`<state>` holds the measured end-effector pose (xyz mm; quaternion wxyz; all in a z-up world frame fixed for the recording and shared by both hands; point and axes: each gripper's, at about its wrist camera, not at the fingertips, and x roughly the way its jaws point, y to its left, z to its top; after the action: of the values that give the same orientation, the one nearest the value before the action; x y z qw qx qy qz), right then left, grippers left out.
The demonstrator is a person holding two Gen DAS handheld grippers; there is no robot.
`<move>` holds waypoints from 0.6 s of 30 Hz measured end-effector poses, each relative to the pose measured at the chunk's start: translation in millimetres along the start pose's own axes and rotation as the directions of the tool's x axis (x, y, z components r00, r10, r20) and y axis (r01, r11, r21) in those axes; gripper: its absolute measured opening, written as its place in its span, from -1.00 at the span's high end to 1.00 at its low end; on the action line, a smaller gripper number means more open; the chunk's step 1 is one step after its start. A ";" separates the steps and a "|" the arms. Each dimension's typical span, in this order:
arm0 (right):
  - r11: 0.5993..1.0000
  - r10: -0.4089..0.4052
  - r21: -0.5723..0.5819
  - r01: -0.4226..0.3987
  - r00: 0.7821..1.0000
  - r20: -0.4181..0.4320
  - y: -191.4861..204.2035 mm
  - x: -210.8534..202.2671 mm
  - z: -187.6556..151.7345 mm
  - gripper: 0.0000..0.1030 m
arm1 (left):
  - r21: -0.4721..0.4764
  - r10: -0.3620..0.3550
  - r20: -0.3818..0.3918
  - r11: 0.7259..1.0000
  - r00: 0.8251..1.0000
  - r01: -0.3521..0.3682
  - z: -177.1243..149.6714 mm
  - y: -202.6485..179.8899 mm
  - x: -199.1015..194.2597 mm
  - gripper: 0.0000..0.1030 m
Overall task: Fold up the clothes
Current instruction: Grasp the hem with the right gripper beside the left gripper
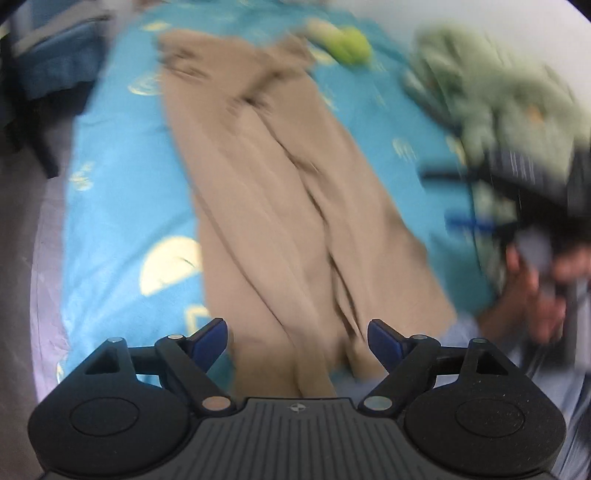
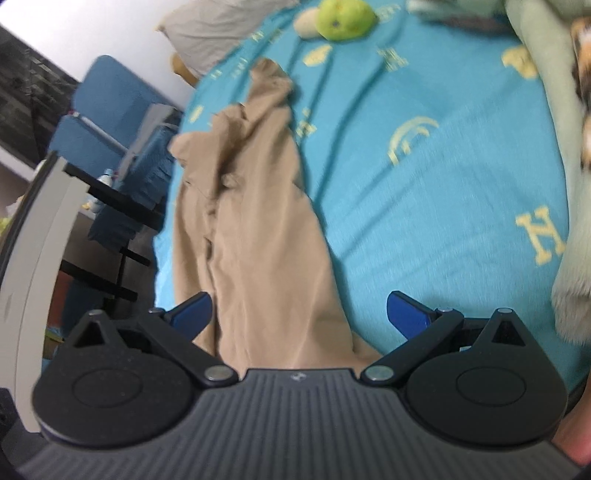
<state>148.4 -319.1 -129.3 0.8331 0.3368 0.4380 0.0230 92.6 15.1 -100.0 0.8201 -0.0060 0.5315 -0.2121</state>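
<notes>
Tan trousers (image 1: 280,192) lie lengthwise on a turquoise bed sheet (image 1: 122,206), legs side by side, waist at the far end. My left gripper (image 1: 297,338) hangs above the near leg ends with its blue pads wide apart and no cloth between them. In the right wrist view the same trousers (image 2: 255,229) run up the left half of the sheet (image 2: 424,192). My right gripper (image 2: 299,314) is open above their near part, and the cloth passes under the gap untouched. At the right of the left wrist view, a hand (image 1: 532,291) holds the other gripper, blurred.
A green plush toy (image 2: 345,16) lies at the bed's far end. A pale green blanket heap (image 1: 509,103) fills the bed's right side. A blue chair (image 2: 114,125) and a black shelf (image 2: 107,236) stand off the left edge, and a grey pillow (image 2: 218,29) lies at the head.
</notes>
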 end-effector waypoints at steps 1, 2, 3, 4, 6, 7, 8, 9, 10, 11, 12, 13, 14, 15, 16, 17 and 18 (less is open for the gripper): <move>1.000 -0.013 0.014 0.014 1.000 -0.016 -1.9 3.5 -0.5 -0.99 | -0.047 0.018 0.017 0.999 1.000 -0.017 2.1 8.7 2.5 -0.66; 0.999 -0.032 0.019 0.033 0.999 -0.032 -3.2 7.0 -1.5 -0.99 | -0.083 0.038 0.018 0.996 0.999 -0.037 4.0 15.4 7.2 -0.67; 0.999 -0.047 0.025 0.048 0.998 -0.051 -3.7 10.9 -3.0 -1.00 | -0.109 0.060 0.008 0.992 0.998 -0.058 6.2 20.6 14.5 -0.67; 0.998 -0.050 0.029 0.053 0.996 -0.076 -4.1 15.1 -5.2 -1.00 | -0.126 0.077 -0.012 0.989 0.997 -0.078 9.1 24.8 23.3 -0.67; 0.998 -0.055 0.035 0.060 0.990 -0.131 -5.1 24.1 -9.5 -1.00 | -0.125 0.067 -0.059 0.989 0.996 -0.074 12.4 26.4 36.2 -0.67; 0.997 -0.063 0.032 0.069 0.985 -0.159 -5.4 29.1 -12.1 -1.00 | -0.118 0.056 -0.081 0.991 0.995 -0.065 13.6 26.6 41.1 -0.67; 0.997 -0.067 0.025 0.072 0.982 -0.179 -4.2 32.6 -15.0 -1.00 | -0.110 0.045 -0.103 0.992 0.994 -0.056 14.8 26.9 46.1 -0.67; 0.997 -0.070 0.018 0.075 0.978 -0.197 -3.0 35.9 -17.8 -1.00 | -0.103 0.038 -0.127 0.993 0.991 -0.051 15.7 26.9 51.2 -0.67; 0.997 -0.080 -0.011 0.080 0.974 -0.214 2.4 37.9 -21.6 -1.00 | -0.091 0.050 -0.157 0.994 0.986 -0.065 15.0 26.0 56.9 -0.66; 0.996 -0.091 -0.040 0.084 0.969 -0.231 8.0 39.9 -25.4 -1.00 | -0.080 0.062 -0.188 0.994 0.980 -0.078 14.3 25.1 62.3 -0.66; 0.995 -0.087 -0.064 0.073 0.964 -0.252 12.8 40.6 -29.4 -1.00 | -0.071 0.068 -0.217 0.994 0.974 -0.085 13.0 24.2 65.8 -0.66; 0.994 -0.083 -0.087 0.061 0.958 -0.274 17.7 41.2 -33.5 -1.00 | -0.062 0.070 -0.228 0.994 0.971 -0.086 11.6 23.1 66.7 -0.66; 0.993 -0.079 -0.109 0.048 0.952 -0.296 22.5 41.8 -37.6 -1.00 | -0.053 0.071 -0.236 0.995 0.969 -0.086 10.3 21.9 67.4 -0.66; 0.991 -0.076 -0.132 0.035 0.945 -0.317 27.4 42.5 -41.6 -1.00 | -0.046 0.066 -0.240 0.996 0.969 -0.079 9.7 20.4 67.0 -0.64; 0.988 -0.073 -0.153 0.022 0.938 -0.339 32.2 43.1 -45.7 -1.00 | -0.037 0.060 -0.247 0.997 0.967 -0.071 9.1 18.8 67.5 -0.64; 0.979 -0.102 -0.199 0.034 0.934 -0.342 37.2 43.7 -50.3 -0.99 | -0.021 0.060 -0.254 0.997 0.965 -0.068 8.3 16.3 68.2 -0.62; 0.965 -0.140 -0.256 0.051 0.929 -0.343 43.2 44.0 -54.8 -0.95 | 0.002 0.065 -0.259 0.998 0.964 -0.067 7.2 12.7 67.9 -0.55</move>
<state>145.7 -241.4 -157.0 0.7743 0.2005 0.5924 0.0965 126.7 1.1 -158.9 0.7504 0.0368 0.6344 -0.1819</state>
